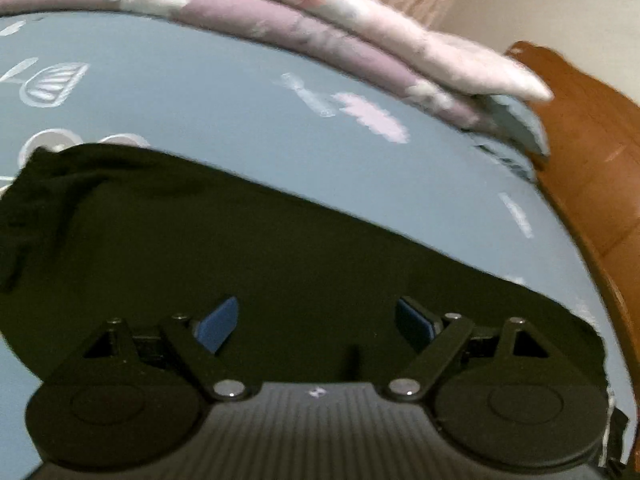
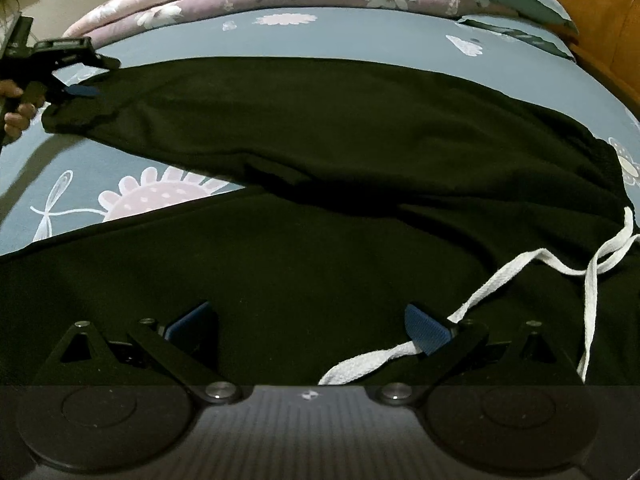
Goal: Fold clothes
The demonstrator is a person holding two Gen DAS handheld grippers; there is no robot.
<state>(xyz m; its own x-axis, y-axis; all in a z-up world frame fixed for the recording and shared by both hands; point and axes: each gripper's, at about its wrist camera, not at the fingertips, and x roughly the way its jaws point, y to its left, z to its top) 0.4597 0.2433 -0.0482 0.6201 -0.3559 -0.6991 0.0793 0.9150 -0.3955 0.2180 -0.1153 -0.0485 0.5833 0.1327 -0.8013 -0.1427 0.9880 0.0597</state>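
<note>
1. Left wrist view: left claw spread, pinching nothing, above black trousers on the bed.
2. Right wrist view: right claw spread over trousers; drawstring at four o'clock. Folding hardly begun; next needs a leg-hem grip.

A: Left gripper build? 
B: Black linkage arms, blue pads at 10 and 2 o'clock, silver pivot screws, two round black discs, ribbed grey housing with small white mark at 6 o'clock.
A: Right gripper?
B: Same: black arms, blue ribbed pads, silver screws.
A: Person?
B: Only a bare hand at 9 o'clock. No sleeve visible.
</note>
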